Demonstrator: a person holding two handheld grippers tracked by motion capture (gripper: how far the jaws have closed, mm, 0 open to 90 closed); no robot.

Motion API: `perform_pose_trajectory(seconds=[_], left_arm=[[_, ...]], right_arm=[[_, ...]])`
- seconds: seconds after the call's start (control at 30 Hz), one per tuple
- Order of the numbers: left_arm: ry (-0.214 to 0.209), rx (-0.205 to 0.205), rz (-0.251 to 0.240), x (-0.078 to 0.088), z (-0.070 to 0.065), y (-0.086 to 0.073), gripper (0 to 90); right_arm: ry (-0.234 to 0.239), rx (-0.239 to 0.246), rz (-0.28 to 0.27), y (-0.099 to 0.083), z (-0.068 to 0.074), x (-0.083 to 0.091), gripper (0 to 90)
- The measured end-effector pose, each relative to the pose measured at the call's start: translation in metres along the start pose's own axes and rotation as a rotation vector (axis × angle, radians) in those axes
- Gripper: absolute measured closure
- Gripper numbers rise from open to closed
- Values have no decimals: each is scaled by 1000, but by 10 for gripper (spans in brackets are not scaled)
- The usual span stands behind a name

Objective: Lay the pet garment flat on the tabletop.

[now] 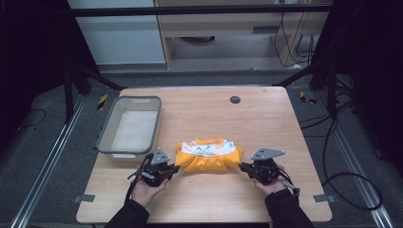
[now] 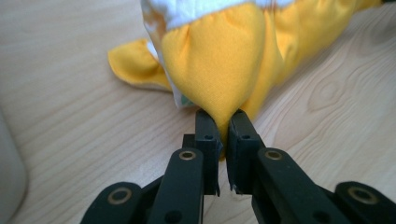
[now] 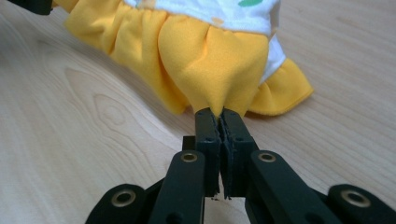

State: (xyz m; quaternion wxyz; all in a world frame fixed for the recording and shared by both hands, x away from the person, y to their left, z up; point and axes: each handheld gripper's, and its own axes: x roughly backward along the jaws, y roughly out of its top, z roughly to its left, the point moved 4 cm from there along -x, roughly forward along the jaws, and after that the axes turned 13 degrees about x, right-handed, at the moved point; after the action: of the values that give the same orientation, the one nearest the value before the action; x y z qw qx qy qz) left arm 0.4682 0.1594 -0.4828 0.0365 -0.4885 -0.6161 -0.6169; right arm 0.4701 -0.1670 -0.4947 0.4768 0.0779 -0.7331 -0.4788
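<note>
A small yellow garment (image 1: 209, 156) with a white printed panel lies bunched near the front middle of the wooden table (image 1: 266, 118). My left gripper (image 1: 175, 167) is shut on its left yellow hem, the cloth (image 2: 219, 70) pinched between the jaws. At the other end my right gripper (image 1: 241, 166) is shut on the right yellow hem, where the fabric (image 3: 210, 60) gathers into the closed jaws. A ruffled yellow edge (image 3: 285, 91) lies flat on the wood beside that grip. Both grippers sit low at table height, one on each side of the garment.
A grey plastic basket (image 1: 107, 127) stands on the table's left side, just beyond my left gripper. A round black grommet (image 1: 235, 99) sits near the far edge. Bare wood lies in front of and to the right of the garment.
</note>
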Motion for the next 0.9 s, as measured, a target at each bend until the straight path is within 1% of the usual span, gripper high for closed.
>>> perform_pose_trajectory(seconds=[0.03, 0.07, 0.1, 0.13, 0.17, 0.23, 0.3, 0.33, 0.37, 0.4, 0.43, 0.47, 0.5, 0.53, 0.57, 0.6, 0.63, 0.7, 0.73, 0.8, 0.83, 0.87, 0.9], left_arm=[[-16, 8, -9, 5, -1, 1, 839], [-41, 8, -17, 14, -2, 2, 840], [-41, 8, -17, 14, -2, 2, 840], [-58, 7, -18, 20, -3, 1, 840], [-69, 9, -13, 24, -5, -1, 840], [-89, 7, -3, 31, -9, -8, 839], [-96, -1, 10, 36, -15, -16, 838], [-98, -7, 26, 38, -20, -25, 836], [-98, -7, 26, 38, -20, -25, 832], [-85, -27, 43, 37, -25, -35, 825], [-85, -27, 43, 37, -25, -35, 815], [-53, -50, 67, 33, -27, -43, 788], [-53, -50, 67, 33, -27, -43, 778], [-24, -70, 88, 27, -26, -47, 755], [-24, -70, 88, 27, -26, -47, 723], [-3, -75, 86, 24, -24, -47, 723], [8, -74, 83, 23, -23, -47, 625], [40, -95, 38, 23, -18, -47, 524], [43, -98, 28, 24, -17, -46, 480], [38, -89, 5, 27, -15, -45, 433], [35, -90, -7, 29, -15, -45, 420], [34, -91, -19, 32, -14, -45, 411], [34, -91, -19, 32, -14, -45, 405]], right_arm=[[0, 6, -17, 2, 1, 5, 868], [16, 1, -42, 5, 3, 15, 867], [16, 1, -42, 5, 3, 15, 867], [43, 3, -53, 5, 7, 26, 862], [43, 3, -53, 5, 7, 26, 862], [75, -3, -55, 1, 14, 37, 861], [89, 2, -48, -4, 20, 43, 860], [105, 1, -37, -11, 27, 48, 858], [105, 1, -37, -11, 27, 48, 858], [108, 0, -26, -18, 33, 51, 854], [108, 0, -26, -18, 33, 51, 854], [105, -16, -1, -26, 35, 49, 837], [105, -16, -1, -26, 35, 49, 837], [89, -17, 39, -33, 35, 42, 808], [89, -17, 39, -33, 35, 42, 808], [88, -16, 53, -35, 34, 39, 799], [71, -4, 75, -37, 33, 33, 755], [57, -3, 68, -38, 31, 32, 716], [47, -7, 57, -38, 30, 33, 683], [27, -16, 38, -36, 28, 36, 659], [26, -25, 24, -36, 28, 38, 644], [16, -22, 10, -35, 27, 38, 631], [16, -22, 10, -35, 27, 38, 631]])
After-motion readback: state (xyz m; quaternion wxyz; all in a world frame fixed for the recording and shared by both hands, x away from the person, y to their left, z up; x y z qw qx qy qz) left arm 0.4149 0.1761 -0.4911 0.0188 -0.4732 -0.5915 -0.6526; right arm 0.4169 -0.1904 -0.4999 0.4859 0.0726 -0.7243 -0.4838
